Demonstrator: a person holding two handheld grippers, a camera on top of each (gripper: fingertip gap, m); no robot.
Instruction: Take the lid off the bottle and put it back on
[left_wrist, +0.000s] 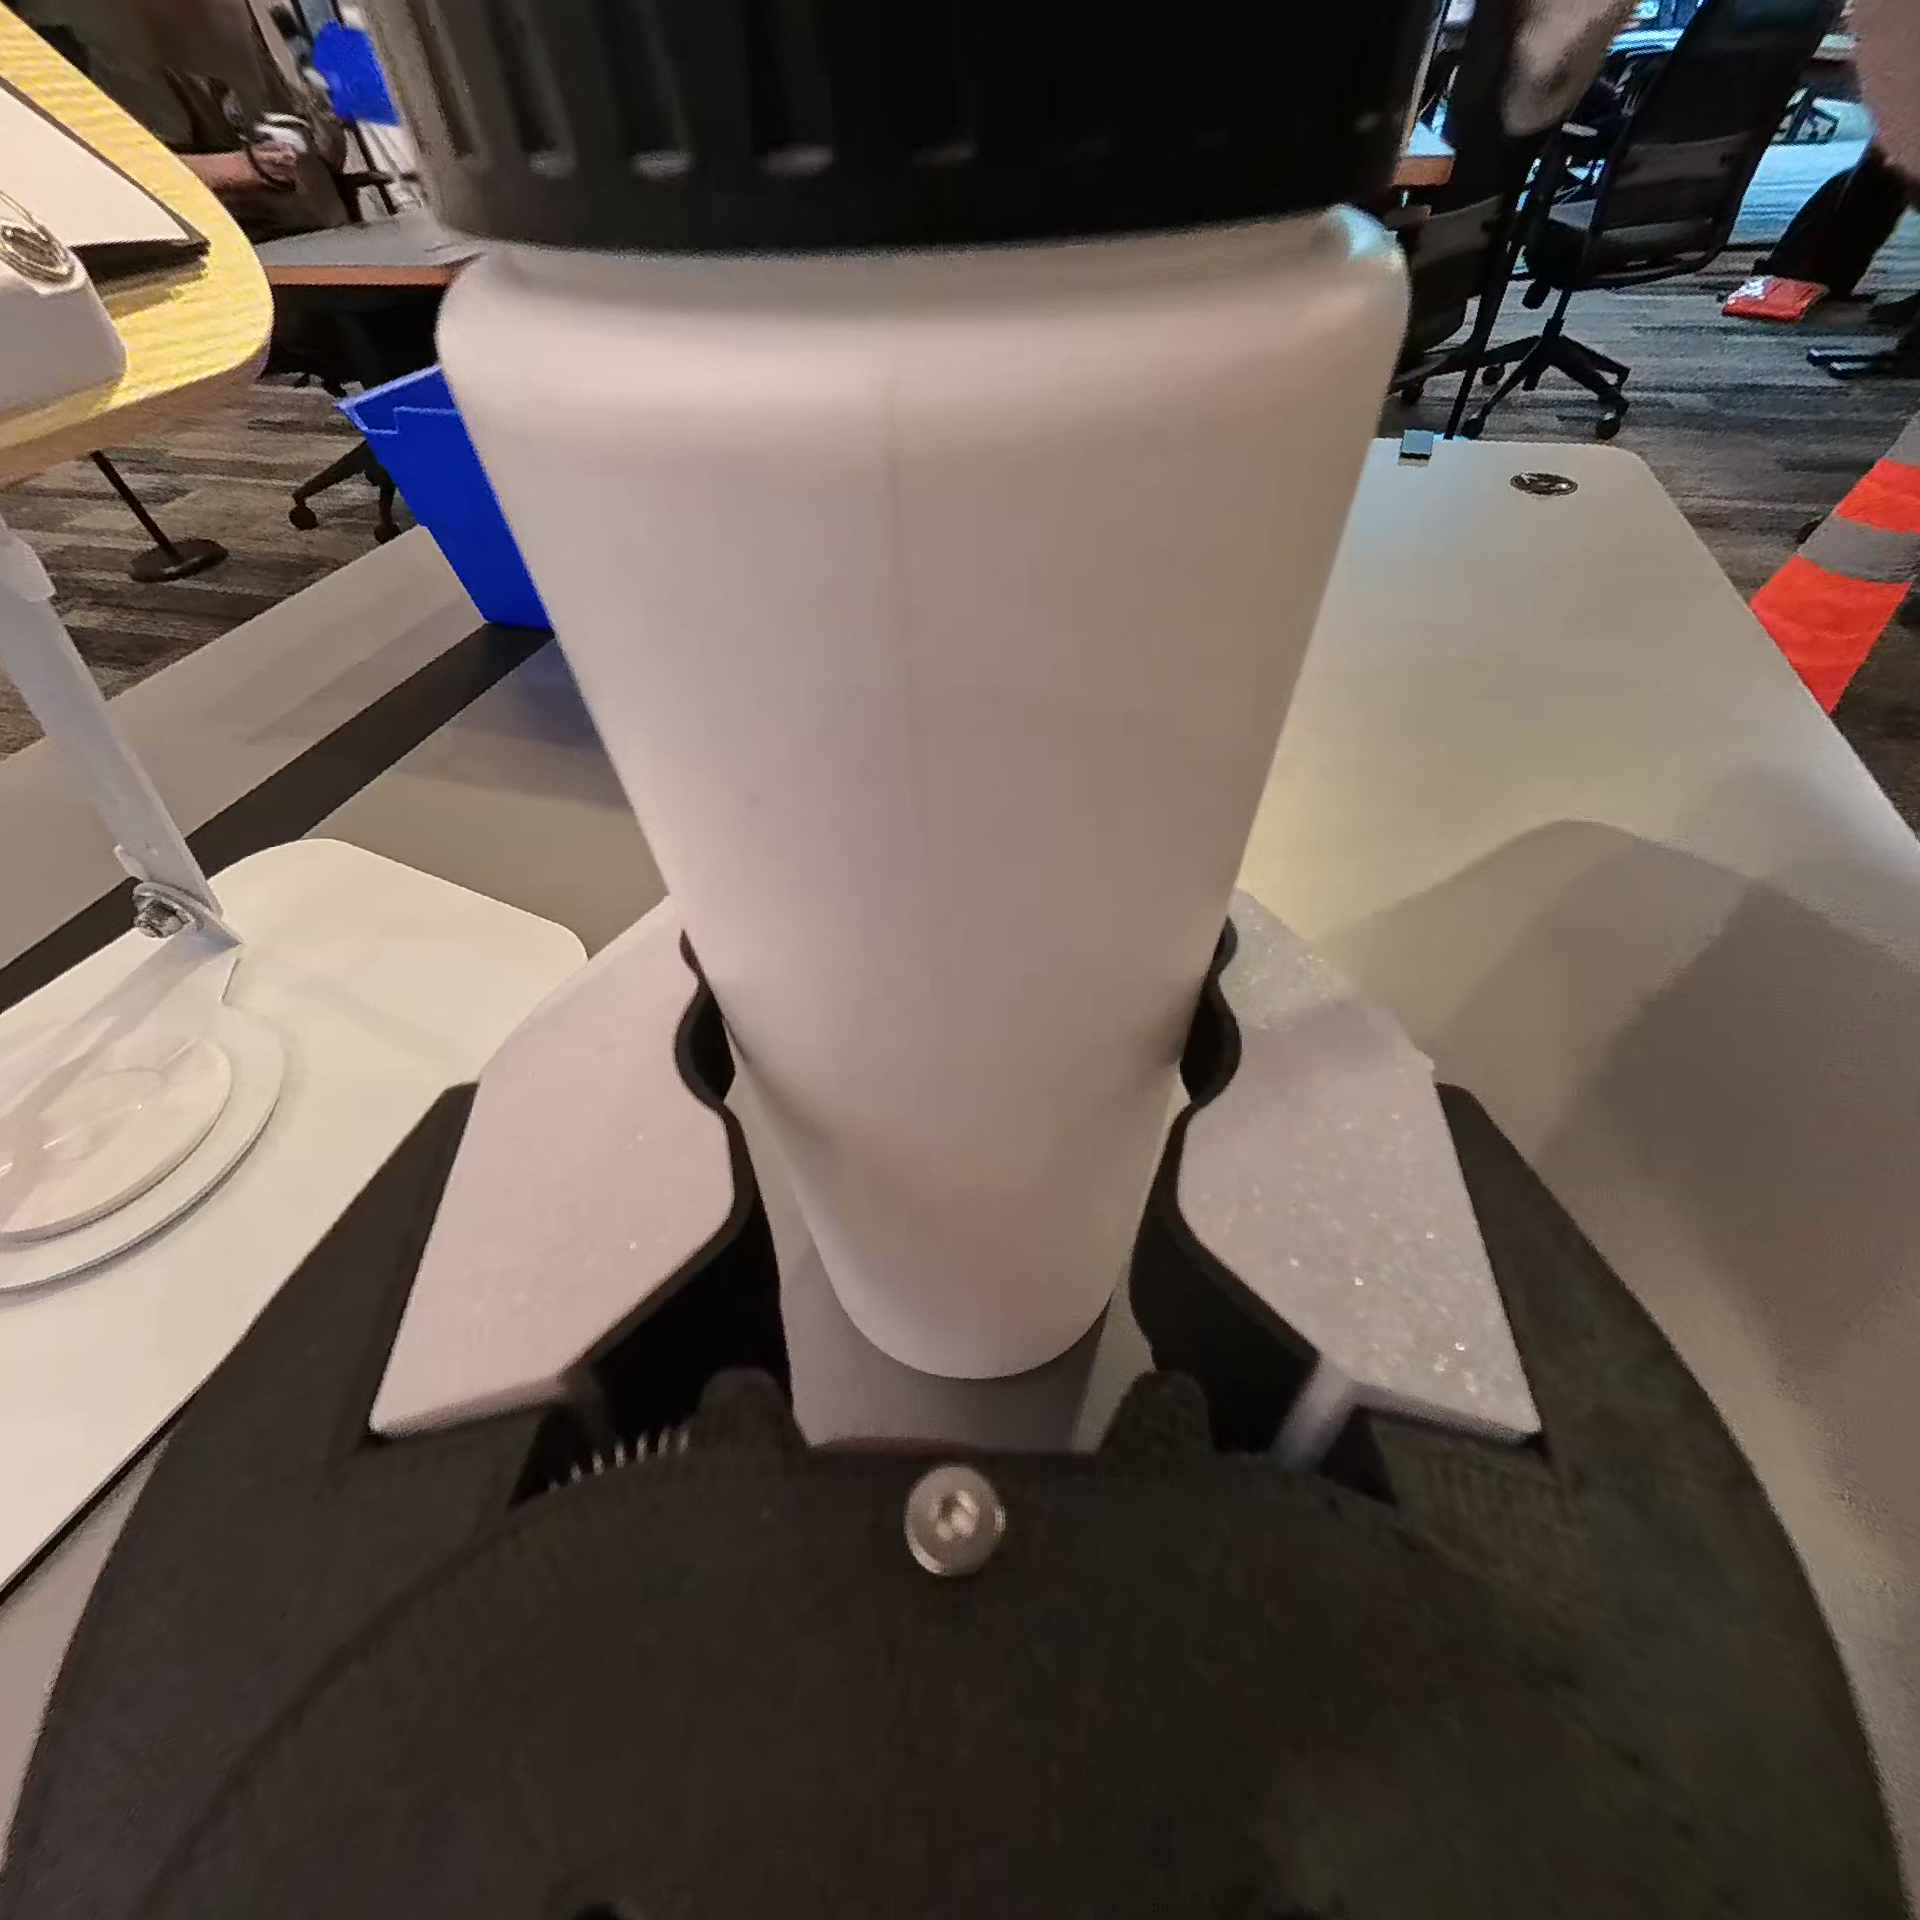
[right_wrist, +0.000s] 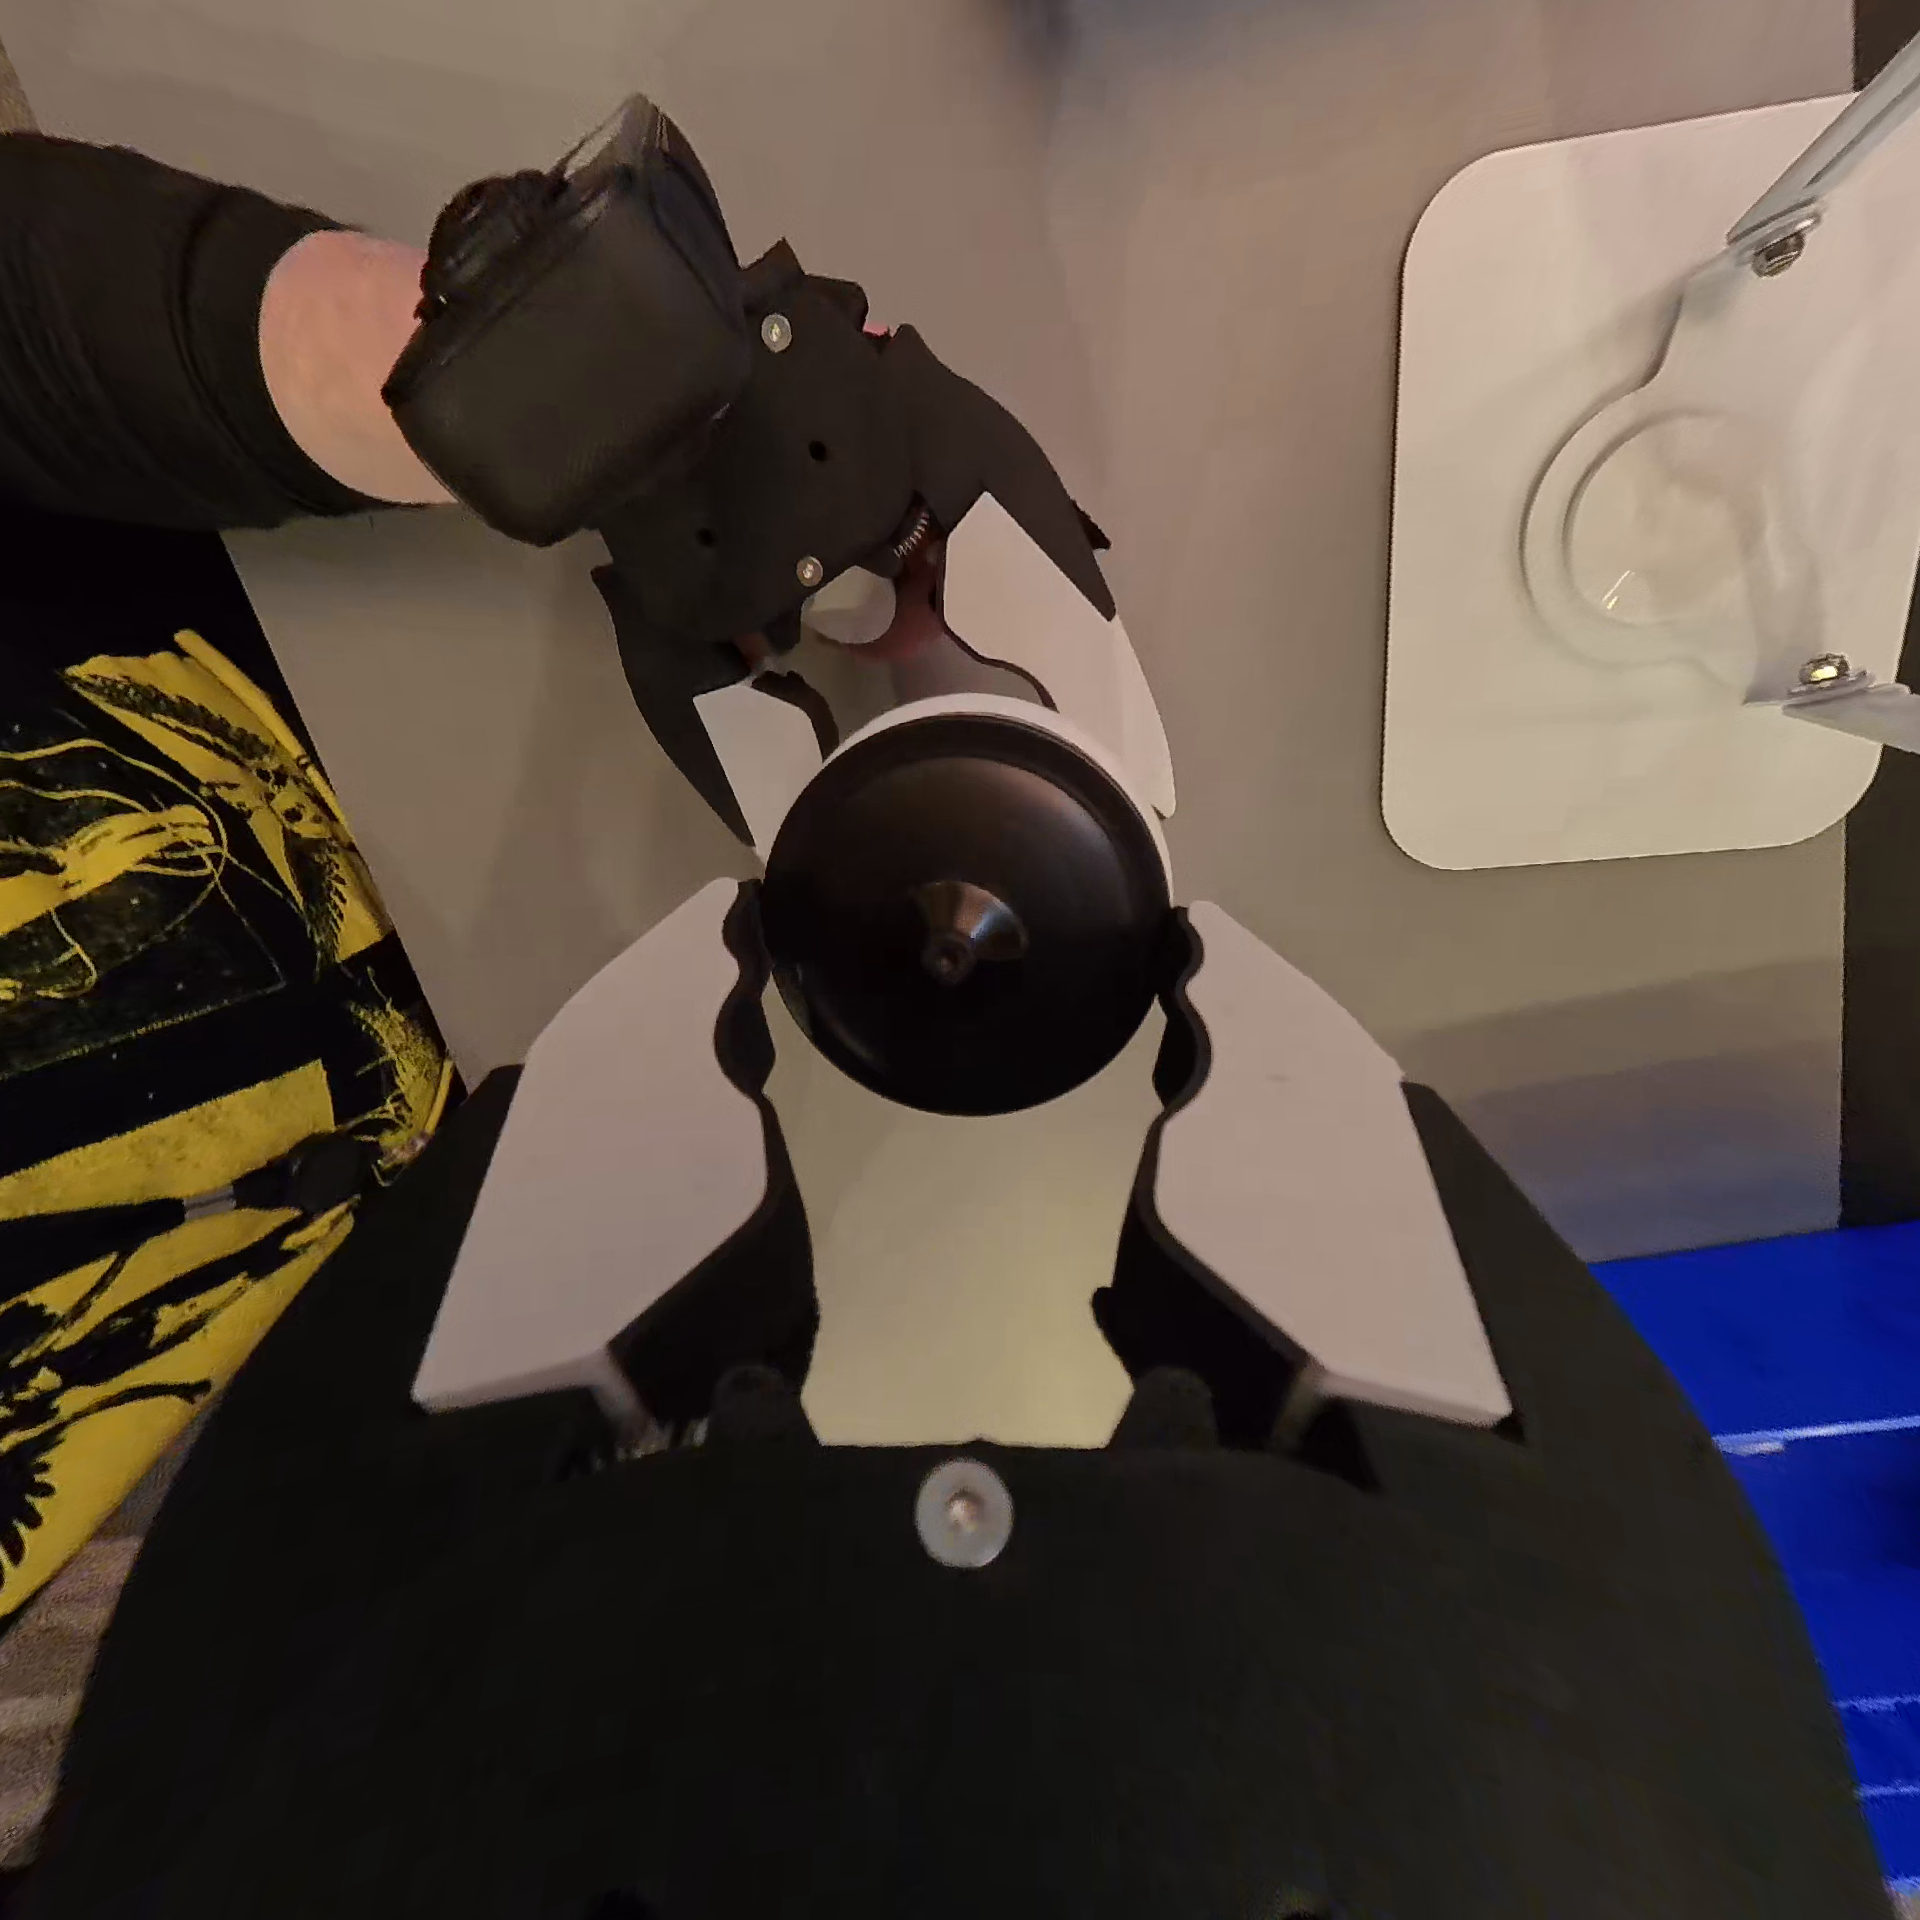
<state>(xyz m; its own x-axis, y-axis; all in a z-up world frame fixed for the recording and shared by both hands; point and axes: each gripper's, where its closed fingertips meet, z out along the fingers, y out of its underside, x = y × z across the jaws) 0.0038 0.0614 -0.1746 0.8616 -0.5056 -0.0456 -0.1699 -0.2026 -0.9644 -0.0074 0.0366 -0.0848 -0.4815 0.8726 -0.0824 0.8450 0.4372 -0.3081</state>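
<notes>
A white bottle with a black ribbed lid fills the left wrist view. My left gripper is shut on the bottle's lower body, its fingers pressed on both sides. In the right wrist view I look down on the round black lid, which sits on the bottle. My right gripper is shut on the lid, with one fingertip touching each side of its rim. The left gripper's black body and the hand holding it show behind the bottle. The bottle's base is hidden.
A white stand with a square base plate is on the grey table to the left of the bottle. A blue bin stands beyond the table edge. An orange cone and office chairs are farther off.
</notes>
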